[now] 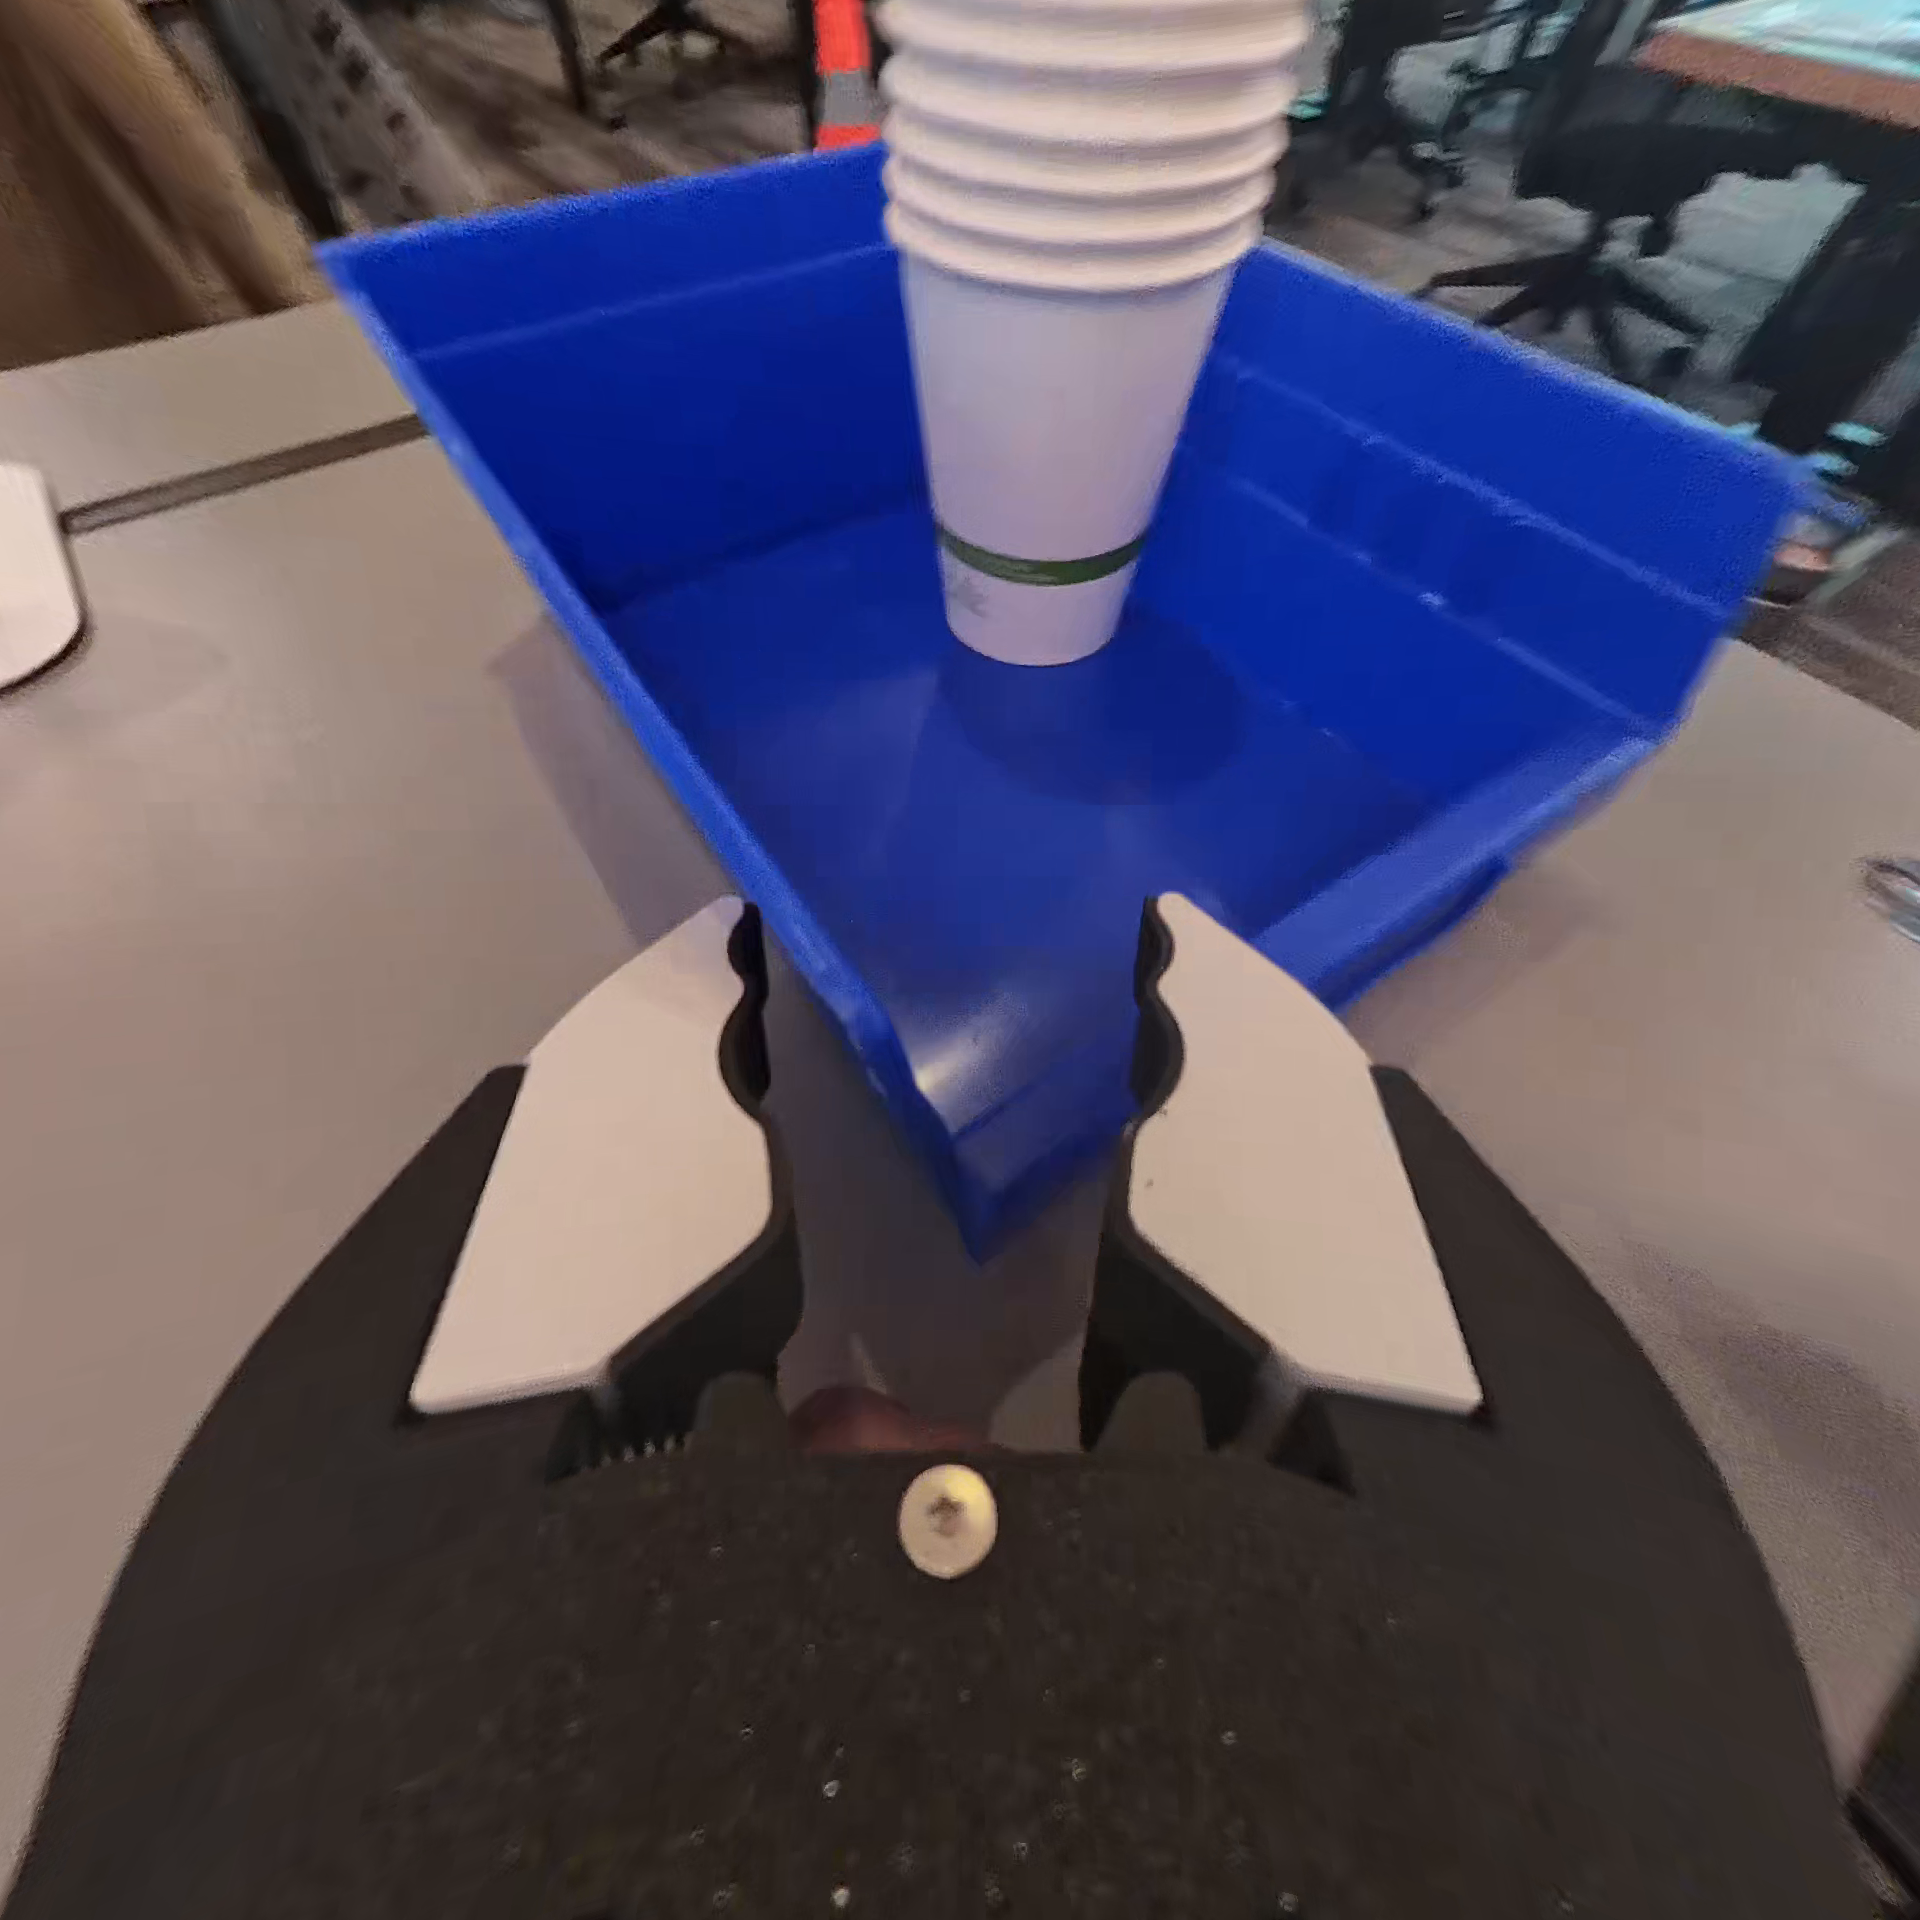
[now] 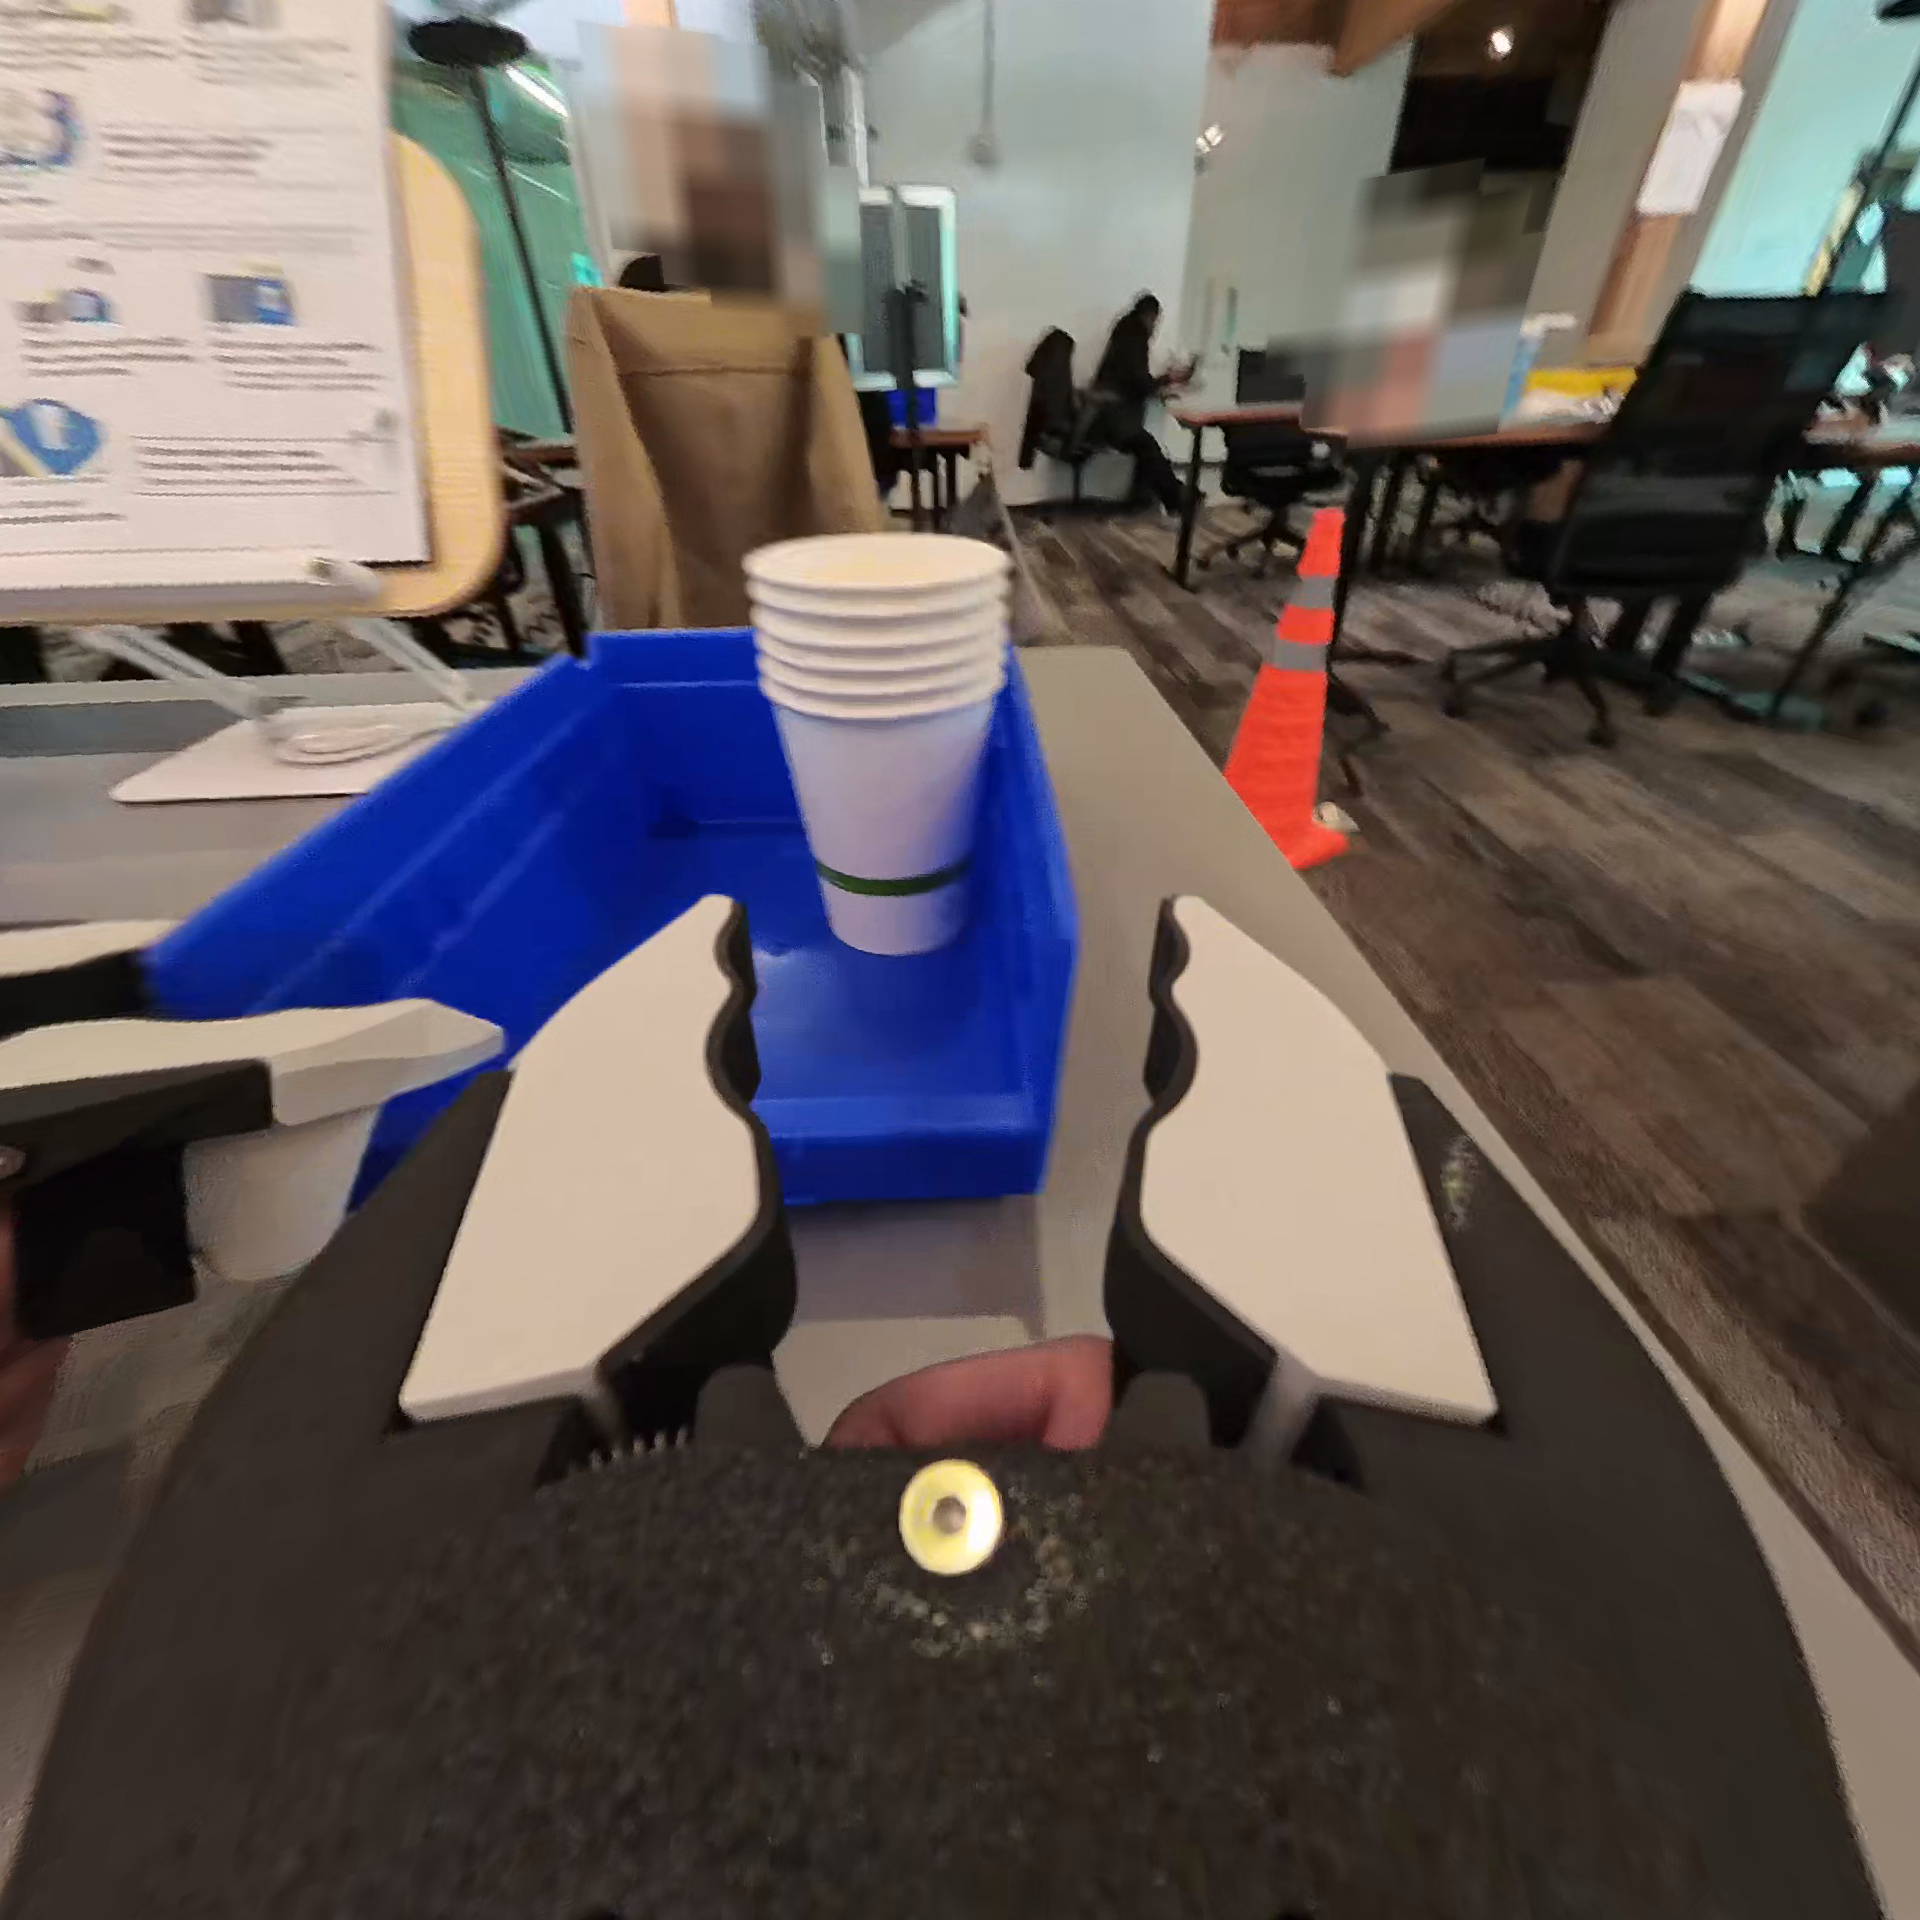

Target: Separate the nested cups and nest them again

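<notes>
Nested white paper cups (image 2: 881, 727), a green band round the lowest, stand upright inside the blue plastic bin (image 2: 582, 862), toward its far end. I see my left gripper (image 1: 948, 935) and right gripper (image 2: 948, 935) both spread wide, empty, at the bin's near end.

A stack of nested white paper cups (image 1: 1049, 436) (image 2: 883, 748) stands upright on the floor of an open blue plastic bin (image 1: 644, 416) (image 2: 499, 831), near the bin's far end and toward its right wall in the right wrist view. About seven rolled rims sit closely one above another at the top. The outermost cup tapers downward and carries a thin green band just above its base. The topmost cup's mouth is open.
</notes>
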### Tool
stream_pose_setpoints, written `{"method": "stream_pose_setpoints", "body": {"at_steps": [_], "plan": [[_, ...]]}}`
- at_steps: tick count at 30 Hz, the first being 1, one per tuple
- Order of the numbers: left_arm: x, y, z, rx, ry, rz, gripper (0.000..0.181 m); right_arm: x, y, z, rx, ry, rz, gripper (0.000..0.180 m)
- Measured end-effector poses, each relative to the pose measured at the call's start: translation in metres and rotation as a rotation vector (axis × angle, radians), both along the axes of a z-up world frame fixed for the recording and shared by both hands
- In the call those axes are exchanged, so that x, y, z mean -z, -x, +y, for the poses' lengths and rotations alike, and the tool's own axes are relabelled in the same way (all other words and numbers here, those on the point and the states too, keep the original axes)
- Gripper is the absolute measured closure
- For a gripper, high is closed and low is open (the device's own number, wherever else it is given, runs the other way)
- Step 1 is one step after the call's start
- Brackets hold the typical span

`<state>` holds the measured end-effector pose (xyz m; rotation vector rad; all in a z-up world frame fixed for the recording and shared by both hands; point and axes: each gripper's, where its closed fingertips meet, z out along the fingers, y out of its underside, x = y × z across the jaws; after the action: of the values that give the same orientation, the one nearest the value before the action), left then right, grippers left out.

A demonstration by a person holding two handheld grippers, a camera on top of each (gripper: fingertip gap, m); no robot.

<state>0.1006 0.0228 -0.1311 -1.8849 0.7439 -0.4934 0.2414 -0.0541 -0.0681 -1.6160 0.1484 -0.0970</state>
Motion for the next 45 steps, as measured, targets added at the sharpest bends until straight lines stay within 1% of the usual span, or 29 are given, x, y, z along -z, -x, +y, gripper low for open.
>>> {"method": "stream_pose_setpoints", "body": {"at_steps": [3, 4, 5, 8, 9, 12, 14, 15, 16, 17, 18, 19, 20, 21, 24, 26, 30, 33, 36, 39, 42, 45], "plan": [[0.009, -0.004, 0.014, -0.087, 0.024, -0.016, 0.113, 0.019, -0.030, 0.004, 0.061, 0.076, 0.047, 0.107], [0.008, -0.003, 0.017, -0.100, 0.028, -0.026, 0.109, 0.023, -0.034, 0.006, 0.056, 0.086, 0.070, 0.107], [0.007, -0.001, 0.021, -0.118, 0.036, -0.044, 0.114, 0.027, -0.034, 0.010, 0.039, 0.096, 0.097, 0.107], [0.002, 0.015, 0.031, -0.193, 0.047, -0.066, 0.159, 0.038, -0.023, 0.026, -0.018, 0.117, 0.183, 0.111], [0.001, 0.020, 0.034, -0.201, 0.039, -0.059, 0.167, 0.041, -0.018, 0.033, -0.025, 0.130, 0.190, 0.111], [0.001, 0.034, 0.039, -0.254, 0.047, -0.029, 0.174, 0.055, -0.006, 0.057, -0.017, 0.213, 0.170, 0.112], [0.001, 0.040, 0.038, -0.276, 0.045, -0.023, 0.176, 0.057, -0.002, 0.070, 0.011, 0.226, 0.193, 0.118], [0.001, 0.042, 0.037, -0.278, 0.041, -0.023, 0.176, 0.057, 0.006, 0.077, -0.011, 0.220, 0.236, 0.118], [0.001, 0.044, 0.035, -0.284, 0.041, -0.023, 0.176, 0.059, 0.016, 0.080, -0.046, 0.229, 0.293, 0.127], [0.001, 0.047, 0.033, -0.295, 0.034, -0.014, 0.176, 0.060, 0.017, 0.080, -0.024, 0.226, 0.320, 0.131], [0.001, 0.051, 0.032, -0.303, 0.031, -0.009, 0.177, 0.059, 0.018, 0.078, -0.011, 0.215, 0.338, 0.140], [0.001, 0.055, 0.031, -0.302, 0.035, -0.016, 0.177, 0.058, 0.017, 0.074, 0.015, 0.198, 0.368, 0.154], [0.000, 0.060, 0.030, -0.303, 0.039, -0.023, 0.177, 0.054, 0.013, 0.068, 0.048, 0.174, 0.368, 0.173], [-0.001, 0.063, 0.028, -0.295, 0.042, -0.037, 0.177, 0.053, 0.016, 0.064, 0.055, 0.179, 0.332, 0.174], [-0.004, 0.081, 0.021, -0.308, 0.004, -0.004, 0.177, 0.052, 0.035, 0.056, 0.079, 0.172, 0.310, 0.175], [-0.012, 0.104, 0.019, -0.337, -0.037, 0.013, 0.177, 0.050, 0.059, 0.058, 0.043, 0.168, 0.308, 0.175], [-0.030, 0.172, 0.016, -0.422, -0.086, 0.037, 0.178, 0.044, 0.129, 0.069, -0.075, 0.168, 0.309, 0.175], [-0.035, 0.232, 0.011, -0.488, -0.082, 0.046, 0.178, 0.044, 0.188, 0.078, -0.177, 0.200, 0.296, 0.175], [-0.030, 0.286, 0.006, -0.549, -0.068, 0.043, 0.177, 0.047, 0.241, 0.085, -0.252, 0.230, 0.261, 0.175], [-0.021, 0.324, 0.005, -0.587, -0.053, 0.033, 0.178, 0.052, 0.276, 0.089, -0.288, 0.251, 0.232, 0.174], [-0.013, 0.343, 0.007, -0.591, -0.022, 0.009, 0.178, 0.052, 0.292, 0.089, -0.294, 0.269, 0.192, 0.173], [-0.002, 0.348, 0.009, -0.585, 0.029, -0.035, 0.177, 0.052, 0.298, 0.091, -0.326, 0.279, 0.204, 0.169]]}}
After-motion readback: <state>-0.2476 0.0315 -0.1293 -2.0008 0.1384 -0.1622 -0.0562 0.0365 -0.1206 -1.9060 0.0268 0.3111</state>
